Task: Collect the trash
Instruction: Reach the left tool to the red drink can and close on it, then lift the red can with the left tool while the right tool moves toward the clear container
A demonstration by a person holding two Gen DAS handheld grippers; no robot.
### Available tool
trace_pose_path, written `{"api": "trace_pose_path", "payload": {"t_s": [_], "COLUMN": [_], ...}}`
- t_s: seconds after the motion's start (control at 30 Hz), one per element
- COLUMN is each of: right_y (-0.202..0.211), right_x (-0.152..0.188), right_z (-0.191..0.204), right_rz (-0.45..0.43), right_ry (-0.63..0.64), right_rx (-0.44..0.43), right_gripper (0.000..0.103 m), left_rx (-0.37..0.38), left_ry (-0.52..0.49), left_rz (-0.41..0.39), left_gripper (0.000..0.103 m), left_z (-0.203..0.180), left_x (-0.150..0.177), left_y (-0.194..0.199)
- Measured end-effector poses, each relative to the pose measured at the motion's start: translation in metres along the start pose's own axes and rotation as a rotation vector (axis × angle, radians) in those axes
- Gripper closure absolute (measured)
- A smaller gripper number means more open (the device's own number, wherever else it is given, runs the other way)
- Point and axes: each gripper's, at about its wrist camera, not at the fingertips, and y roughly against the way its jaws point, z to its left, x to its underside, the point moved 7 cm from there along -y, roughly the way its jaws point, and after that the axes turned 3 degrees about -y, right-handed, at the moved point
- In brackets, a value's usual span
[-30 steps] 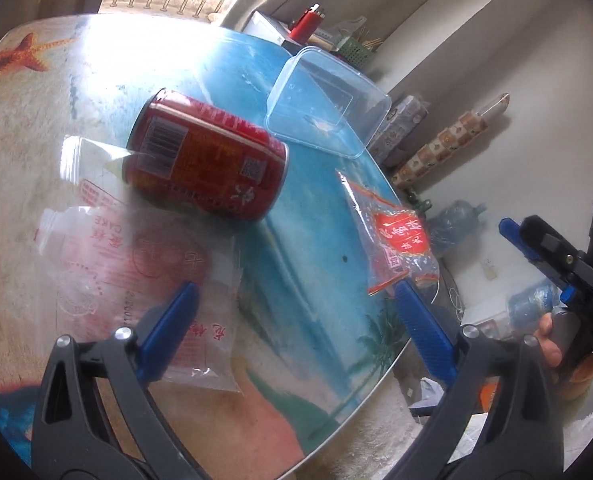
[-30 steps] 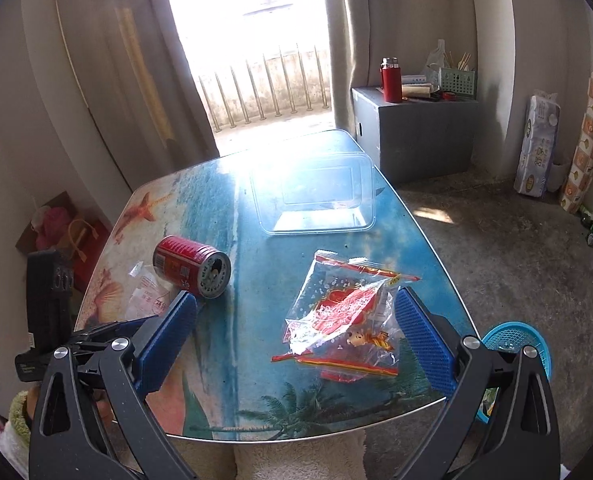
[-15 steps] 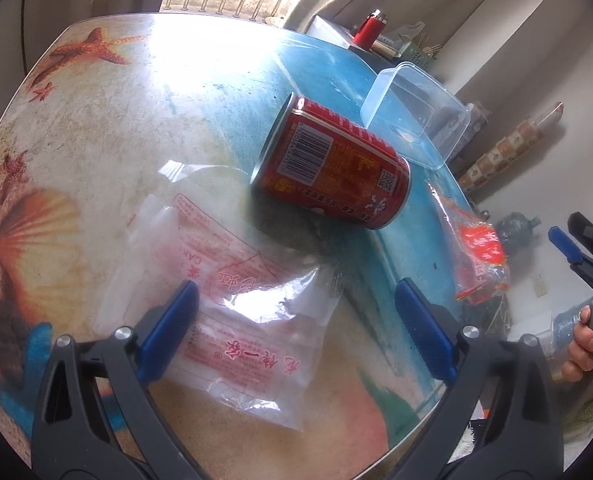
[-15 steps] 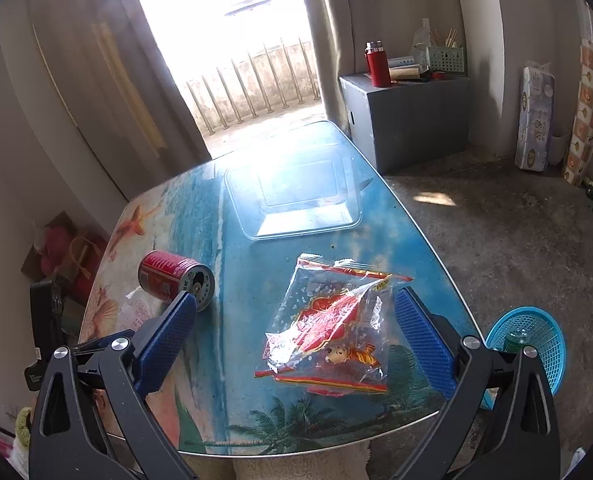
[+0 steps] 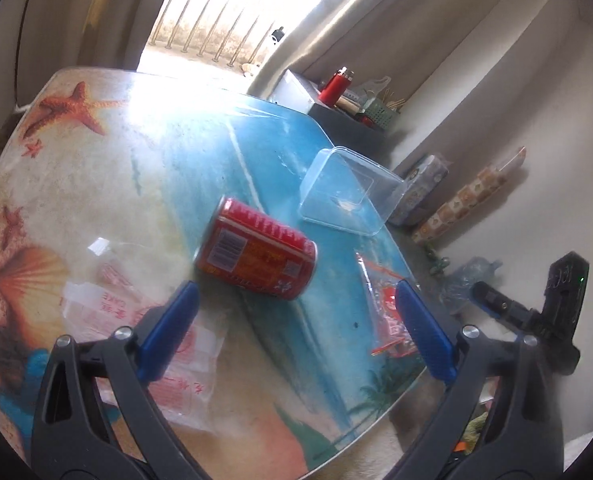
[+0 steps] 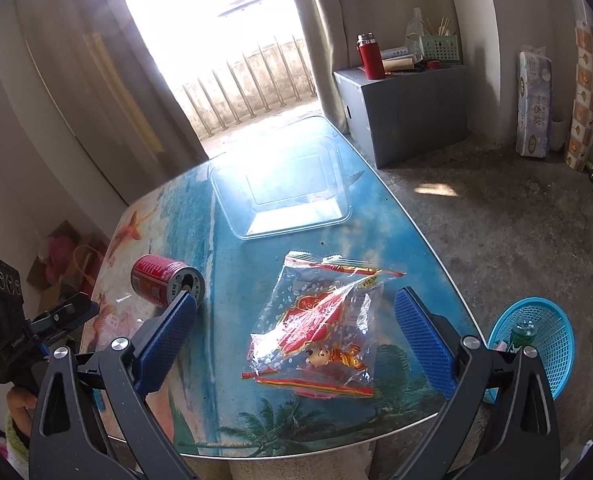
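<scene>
A red drink can (image 5: 256, 254) (image 6: 164, 284) lies on its side on the beach-print table (image 5: 144, 168) (image 6: 232, 264). A clear wrapper with red print (image 5: 136, 332) lies flat beside it, under my left gripper's left finger. My left gripper (image 5: 296, 332) hovers open above the table, just short of the can. A crinkled red-and-clear snack bag (image 6: 320, 324) (image 5: 384, 308) lies near the table's front edge, between the fingers of my open right gripper (image 6: 296, 336), which hangs above it. A clear plastic box (image 6: 280, 188) (image 5: 348, 192) sits farther back.
A blue mesh basket (image 6: 536, 340) with a bottle in it stands on the floor right of the table. A grey cabinet (image 6: 408, 104) with a red flask (image 6: 370, 56) stands by the far wall. Paper rolls lean in the right corner.
My left gripper has pulled back and risen, so the can and wrapper look smaller and farther. My right gripper has lifted slightly over the snack bag. Nothing has been picked up.
</scene>
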Motion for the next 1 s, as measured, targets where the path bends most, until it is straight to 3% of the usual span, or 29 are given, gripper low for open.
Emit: {"api": "trace_pose_path", "payload": {"t_s": [0.1,0.17,0.37,0.53,0.7,0.83,1.0], "right_y": [0.003,0.006,0.01,0.008,0.009,0.012,0.018], "right_x": [-0.001,-0.001,0.0,0.002,0.006,0.007,0.008], "right_z": [-0.004,-0.008,-0.027,-0.042,-0.052,-0.06,-0.07], "right_rz": [-0.005,-0.01,-0.018,-0.006,-0.005,-0.005,-0.007], "right_ry": [-0.009,-0.018,-0.064,-0.117,-0.15,-0.166,-0.176], "right_rx": [-0.007,-0.008,-0.011,-0.027,-0.041,-0.042,-0.034], "right_gripper": [0.007,0.007,0.007,0.007,0.007,0.007,0.007], "left_rx": [0.126,0.157,0.114,-0.009,-0.128,-0.173,-0.238], "left_ry": [0.237,0.366,0.582,0.712,0.74,0.651,0.494], "left_rz": [0.078,0.107,0.126,0.086,0.072,0.054,0.08], "left_gripper": [0.009,0.009,0.009,0.011,0.029,0.037,0.039], "left_z": [0.008,0.015,0.027,0.041,0.049,0.041,0.032], "left_x": [-0.002,-0.002,-0.002,-0.003,0.001,0.002,0.004], "left_y": [-0.027,-0.044,-0.077,-0.093,-0.106,-0.109,-0.105]}}
